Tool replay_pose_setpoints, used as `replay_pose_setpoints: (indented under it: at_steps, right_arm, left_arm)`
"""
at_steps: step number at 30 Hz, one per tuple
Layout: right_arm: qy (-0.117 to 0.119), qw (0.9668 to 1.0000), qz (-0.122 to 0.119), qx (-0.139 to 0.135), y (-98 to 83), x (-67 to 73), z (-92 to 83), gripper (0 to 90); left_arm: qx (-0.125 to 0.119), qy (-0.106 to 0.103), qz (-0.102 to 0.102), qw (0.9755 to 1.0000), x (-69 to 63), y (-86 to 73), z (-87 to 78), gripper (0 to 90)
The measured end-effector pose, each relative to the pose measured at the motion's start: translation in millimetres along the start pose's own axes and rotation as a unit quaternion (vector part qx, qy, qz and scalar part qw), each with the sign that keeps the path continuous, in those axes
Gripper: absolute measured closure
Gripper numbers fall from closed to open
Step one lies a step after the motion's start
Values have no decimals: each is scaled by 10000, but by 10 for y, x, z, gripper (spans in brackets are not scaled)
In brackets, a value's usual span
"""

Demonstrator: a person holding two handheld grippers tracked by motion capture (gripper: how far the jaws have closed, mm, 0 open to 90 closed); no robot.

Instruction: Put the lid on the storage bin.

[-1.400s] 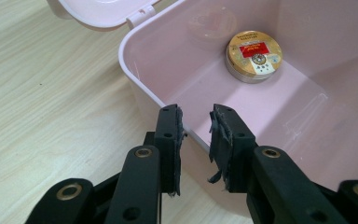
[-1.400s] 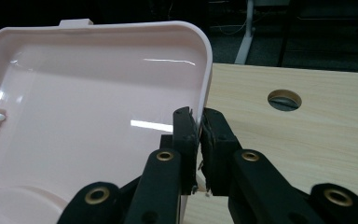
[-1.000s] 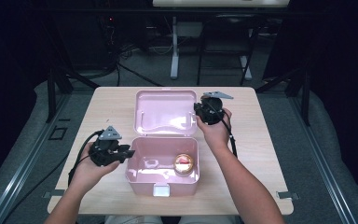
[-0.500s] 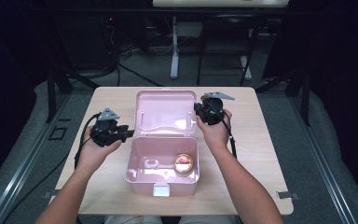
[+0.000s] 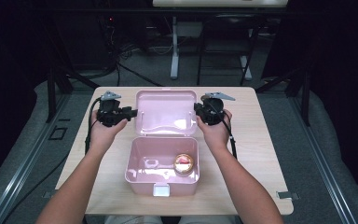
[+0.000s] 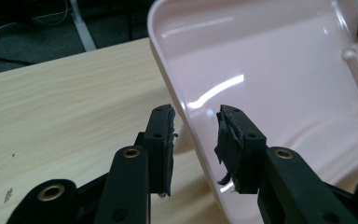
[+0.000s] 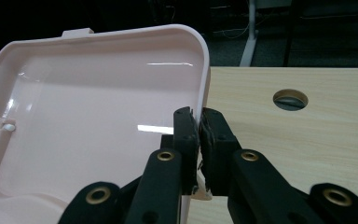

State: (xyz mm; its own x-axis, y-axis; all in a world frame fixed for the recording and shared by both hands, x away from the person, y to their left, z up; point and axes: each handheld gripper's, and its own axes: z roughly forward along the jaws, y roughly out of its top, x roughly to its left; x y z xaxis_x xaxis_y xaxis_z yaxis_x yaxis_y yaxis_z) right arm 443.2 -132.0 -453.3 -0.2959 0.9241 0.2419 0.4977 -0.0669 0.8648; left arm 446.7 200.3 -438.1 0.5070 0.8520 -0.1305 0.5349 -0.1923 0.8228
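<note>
The pink box [image 5: 162, 165] sits open mid-surface [image 5: 261, 154], its lid [image 5: 165, 112] tipped back behind it. The right hand-held gripper [image 7: 198, 126] is clamped on the lid's right edge. The left hand-held gripper [image 6: 195, 135] has its jaws parted astride the lid's left edge, pads not pressing; they have just been closing a little, with the rim between them.

Risks, as I judge them: the lid is thin, glossy moulded plastic with rounded corners, so a one-sided pinch could slip or twist it on its hinge. If the left jaws close off-centre, the worn, frayed pads [image 6: 228, 135] may skid on the slick rim. Swinging the lid down unevenly could leave it skewed against the base, or drag the light box across the smooth wood-grain top.

Inside the box lies a small round tin [image 5: 184, 164] with a shiny rim; a jolt could set it sliding.
</note>
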Motion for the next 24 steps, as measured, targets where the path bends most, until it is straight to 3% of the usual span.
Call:
replay_pose_setpoints:
  at_steps: [5,9,18,24]
  right_arm:
    - [37,10000,-23,-10,1,-10,-12,848]
    - [68,10000,-24,-7,2,-17,-16,847]
    - [107,9999,7,-34,-1,-21,-28,847]
    - [137,9999,48,-26,0,-33,-27,840]
  left_arm:
    - [-55,125,-262,9996,30,75,108,663]
    - [-67,255,-277,9993,32,103,162,669]
    - [-105,337,-199,9992,-19,95,217,799]
    - [-136,285,-367,9988,-20,98,177,821]
